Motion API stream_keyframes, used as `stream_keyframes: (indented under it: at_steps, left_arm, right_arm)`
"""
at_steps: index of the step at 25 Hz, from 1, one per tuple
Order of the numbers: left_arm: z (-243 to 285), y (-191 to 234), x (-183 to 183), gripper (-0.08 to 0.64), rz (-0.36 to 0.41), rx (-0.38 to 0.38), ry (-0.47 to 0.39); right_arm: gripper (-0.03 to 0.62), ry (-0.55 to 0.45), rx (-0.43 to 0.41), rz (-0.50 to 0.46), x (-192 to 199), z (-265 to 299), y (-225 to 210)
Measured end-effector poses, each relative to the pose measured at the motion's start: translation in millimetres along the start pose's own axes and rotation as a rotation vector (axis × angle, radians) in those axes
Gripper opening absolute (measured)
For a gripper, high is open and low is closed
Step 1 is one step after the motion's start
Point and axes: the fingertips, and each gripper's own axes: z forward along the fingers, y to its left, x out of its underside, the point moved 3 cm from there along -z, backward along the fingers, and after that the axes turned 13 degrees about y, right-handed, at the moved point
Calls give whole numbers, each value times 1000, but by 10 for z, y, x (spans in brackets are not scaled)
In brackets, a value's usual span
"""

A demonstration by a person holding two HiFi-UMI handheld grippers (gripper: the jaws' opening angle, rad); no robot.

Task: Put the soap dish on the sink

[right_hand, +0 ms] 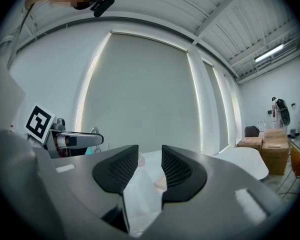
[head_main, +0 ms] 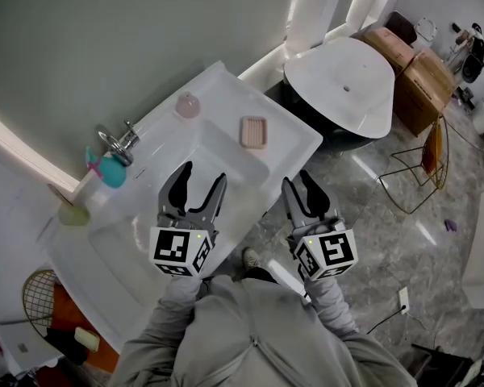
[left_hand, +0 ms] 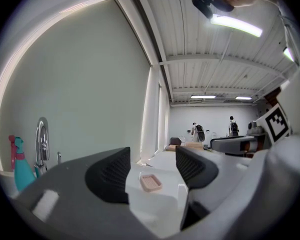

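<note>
Head view, centre of the frame: the pink soap dish (head_main: 253,132) lies flat on the ledge of the white sink (head_main: 226,83), up and right of the basin. Below it the left gripper (head_main: 203,173) hangs over the basin, its fingers spread wide and empty. The right gripper (head_main: 297,182), past the sink's lower right edge, has its fingers a little apart and holds nothing.

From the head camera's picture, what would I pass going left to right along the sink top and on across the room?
pale green cup → teal spray bottle → round pink container → soap dish → white bathtub → cardboard boxes
</note>
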Motion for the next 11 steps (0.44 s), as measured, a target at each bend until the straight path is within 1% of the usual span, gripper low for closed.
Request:
stream_keyframes:
  at_steps: [11]
  left_arm:
    - [-28,28,26,336,-1,-2,6]
  right_arm:
    - [143,3,2,1,12,9,37]
